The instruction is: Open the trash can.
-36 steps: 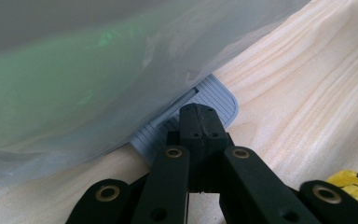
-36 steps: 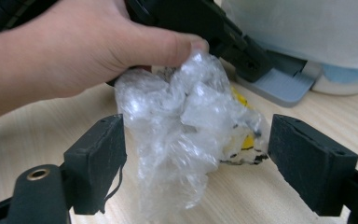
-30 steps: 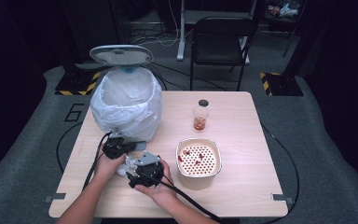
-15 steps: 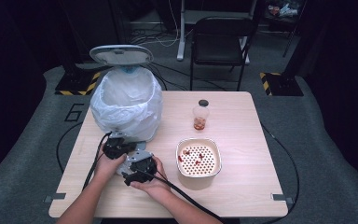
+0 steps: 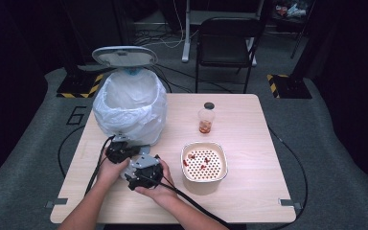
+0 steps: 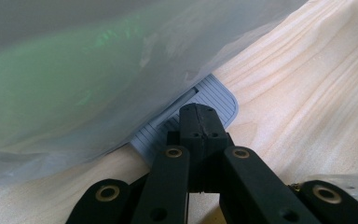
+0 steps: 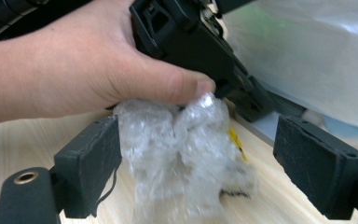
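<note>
At the near edge of the desk the person's two hands sit close together, each with its tongs. The right tongs stand spread wide, and a crumpled wad of clear plastic wrap lies on the desk between the two black pads. The left pad is at the wad's edge, perhaps just grazing it, while the right pad stands apart from it, so nothing is pinched yet. The wad has no clear long axis; it is a lumpy bundle standing a little higher than wide, with a scrap of yellow showing in it. It lies straight ahead of the right tongs, squarely in their gap, so closing them looks like the move that would take it. The thumb of the person's left hand rests on the top of the wad from behind.

Just beyond, the left tongs are pressed together with nothing between them, their tip resting on the grey ribbed pedal at the foot of the bin. In the high view the left tongs lie just beside the right tongs, which are the nearer to the wad.

Farther off stands the bin, lined with a white bag, lid raised. To the right are a white colander bowl with red bits and a small jar.
</note>
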`<state>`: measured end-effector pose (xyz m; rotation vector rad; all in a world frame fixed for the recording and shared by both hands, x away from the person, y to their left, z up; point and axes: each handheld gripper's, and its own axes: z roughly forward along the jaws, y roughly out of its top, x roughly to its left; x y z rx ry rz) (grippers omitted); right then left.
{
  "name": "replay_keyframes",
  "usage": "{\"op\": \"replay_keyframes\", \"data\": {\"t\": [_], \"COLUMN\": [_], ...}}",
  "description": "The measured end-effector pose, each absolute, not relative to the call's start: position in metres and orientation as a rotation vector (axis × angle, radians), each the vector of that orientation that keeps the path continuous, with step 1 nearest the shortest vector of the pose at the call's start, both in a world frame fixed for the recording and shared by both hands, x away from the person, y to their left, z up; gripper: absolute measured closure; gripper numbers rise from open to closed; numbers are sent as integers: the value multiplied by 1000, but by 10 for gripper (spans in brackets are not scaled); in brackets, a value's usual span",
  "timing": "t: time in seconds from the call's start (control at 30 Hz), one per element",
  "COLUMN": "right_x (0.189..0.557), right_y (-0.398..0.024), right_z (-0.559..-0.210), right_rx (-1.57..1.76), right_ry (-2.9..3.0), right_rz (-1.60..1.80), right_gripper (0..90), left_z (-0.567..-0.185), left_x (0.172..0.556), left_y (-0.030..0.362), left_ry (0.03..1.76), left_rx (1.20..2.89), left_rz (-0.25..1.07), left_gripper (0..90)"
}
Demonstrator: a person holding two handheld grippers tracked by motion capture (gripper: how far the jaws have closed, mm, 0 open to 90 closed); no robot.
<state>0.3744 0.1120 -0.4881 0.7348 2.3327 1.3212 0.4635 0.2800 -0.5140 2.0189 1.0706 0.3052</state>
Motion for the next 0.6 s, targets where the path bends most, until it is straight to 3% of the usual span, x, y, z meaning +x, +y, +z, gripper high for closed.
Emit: {"op": "replay_keyframes", "data": {"t": [0.47,0.6], "right_x": [397,400], "right_y": [132,135], "right_z": [-512,-522], "right_rx": [757,756], "right_ry": [2481,2499], "right_rz": [1257,1182], "right_gripper": [146,239], "left_z": [-514,-515], "left_x": [464,464], "left_y": [280,280], "left_ry": [1073,1081], "left_rx": [2013,2001], "left_rz": [310,299], "left_gripper": [900,900]}}
